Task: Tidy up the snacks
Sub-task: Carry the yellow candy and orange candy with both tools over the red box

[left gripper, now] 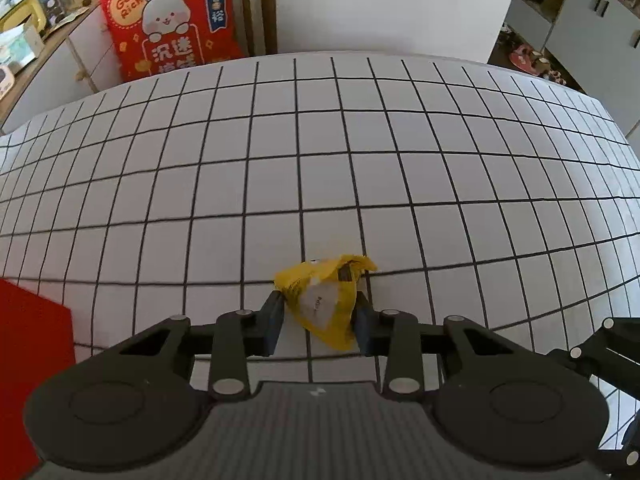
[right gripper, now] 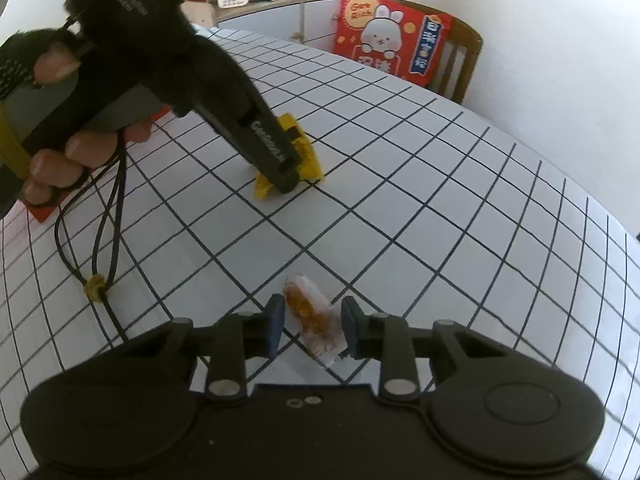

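Far and right the gridded desk [left gripper: 400, 160] lies bare; a red box [left gripper: 32, 328] blocks the near left

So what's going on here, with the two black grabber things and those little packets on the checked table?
A person is sorting snacks with a pair of hand-held tongs. The left tongs sit around a crumpled yellow snack packet on the grid-patterned tablecloth, pads against its sides. The right tongs are open around a clear-wrapped orange snack, not yet closed on it. A red box sits at the table's left edge. Neither snack looks lifted yet.
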Tool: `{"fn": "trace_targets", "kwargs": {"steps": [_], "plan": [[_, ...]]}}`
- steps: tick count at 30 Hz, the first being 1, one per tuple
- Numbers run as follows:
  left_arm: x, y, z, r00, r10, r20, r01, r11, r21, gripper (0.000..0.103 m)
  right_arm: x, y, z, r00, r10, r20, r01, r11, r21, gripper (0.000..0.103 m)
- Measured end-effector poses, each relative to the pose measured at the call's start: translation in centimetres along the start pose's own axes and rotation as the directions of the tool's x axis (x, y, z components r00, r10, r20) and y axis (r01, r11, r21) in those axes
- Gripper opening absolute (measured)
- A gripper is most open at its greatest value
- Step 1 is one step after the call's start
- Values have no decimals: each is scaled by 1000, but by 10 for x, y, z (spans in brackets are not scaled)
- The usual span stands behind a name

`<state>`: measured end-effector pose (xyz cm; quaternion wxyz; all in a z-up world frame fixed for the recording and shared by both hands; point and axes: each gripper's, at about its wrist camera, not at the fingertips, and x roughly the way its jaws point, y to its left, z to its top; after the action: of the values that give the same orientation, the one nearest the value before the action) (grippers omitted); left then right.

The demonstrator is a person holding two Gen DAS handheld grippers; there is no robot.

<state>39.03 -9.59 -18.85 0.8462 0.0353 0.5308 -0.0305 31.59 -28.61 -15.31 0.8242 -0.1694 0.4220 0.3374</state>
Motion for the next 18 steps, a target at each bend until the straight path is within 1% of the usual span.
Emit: {"fn": "trace_targets", "kwargs": {"steps": [3, 8, 14, 18], "plan": [[-8, 3, -8, 1000, 7, -2, -7, 1000, -15, 35, -5, 1, -3, 1000, -9, 5, 9, 999, 40, 25], [-31, 8, -23, 1000, 9, 7, -9, 999, -39, 35, -24, 3, -5, 1000, -1, 24, -2, 993, 122, 25], [-72, 12, -42, 999, 18, 27, -16, 998, -62, 35, -56, 10, -8, 999, 11, 47, -20, 982, 185, 25], [-102, 16, -57, 998, 34, 59, -29, 995, -92, 35, -78, 19, -8, 998, 20, 64, -33, 977, 212, 26]]}}
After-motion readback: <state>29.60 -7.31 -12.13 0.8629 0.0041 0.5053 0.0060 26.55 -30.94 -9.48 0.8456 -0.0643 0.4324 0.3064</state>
